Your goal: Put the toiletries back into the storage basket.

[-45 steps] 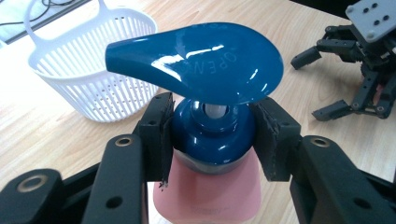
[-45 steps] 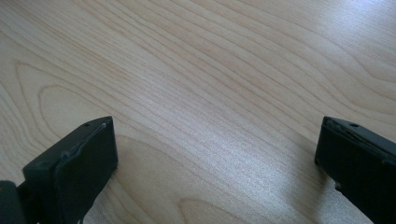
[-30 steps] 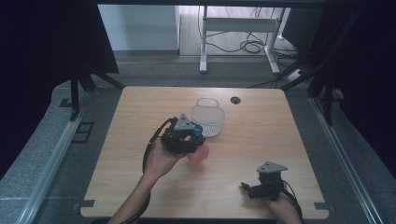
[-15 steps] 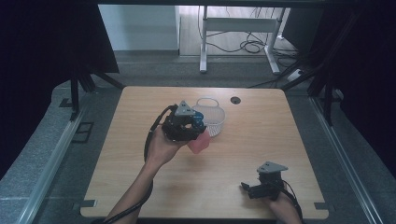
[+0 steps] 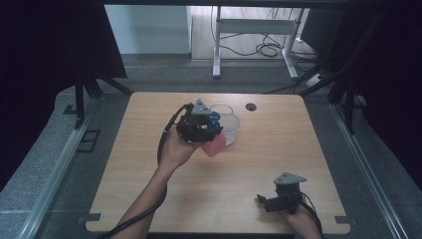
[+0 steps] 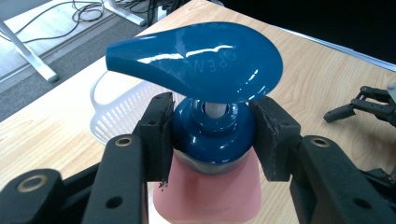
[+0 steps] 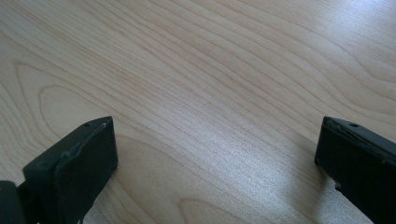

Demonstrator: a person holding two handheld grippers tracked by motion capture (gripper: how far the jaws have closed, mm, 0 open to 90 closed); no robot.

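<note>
The left claw (image 6: 212, 140) is clamped on a pump bottle (image 6: 210, 186), its two black rubber-faced pads pressed against opposite sides of the glossy dark-blue collar just under the pump head (image 6: 196, 60). That head is a smooth, shiny teardrop of hard blue plastic with raised lettering on top and a white stem showing at its centre. Below the collar the bottle's body is matte pink, squarish in section. In the high view the bottle (image 5: 215, 145) hangs from the left claw (image 5: 201, 127) above the surface (image 5: 149, 199), just beside a white basket (image 5: 230, 124), on the side nearer the person. The basket is thin plastic, round, with slotted walls and a loop handle (image 6: 95, 88) at its rim. The surface is pale wood-grain laminate with rounded corners and a dark round grommet (image 5: 250, 106) near its far edge.

The left forearm reaches in diagonally from the bottom, the hand (image 5: 174, 149) wrapped around the claw's body from below, a black cable looping off its side.

The right claw (image 5: 262, 201) sits low over the near right corner of the surface, held in the person's right hand (image 5: 298, 216). Its jaws stand wide apart with nothing between them, bare wood grain beneath, as the right gripper view shows.
</note>
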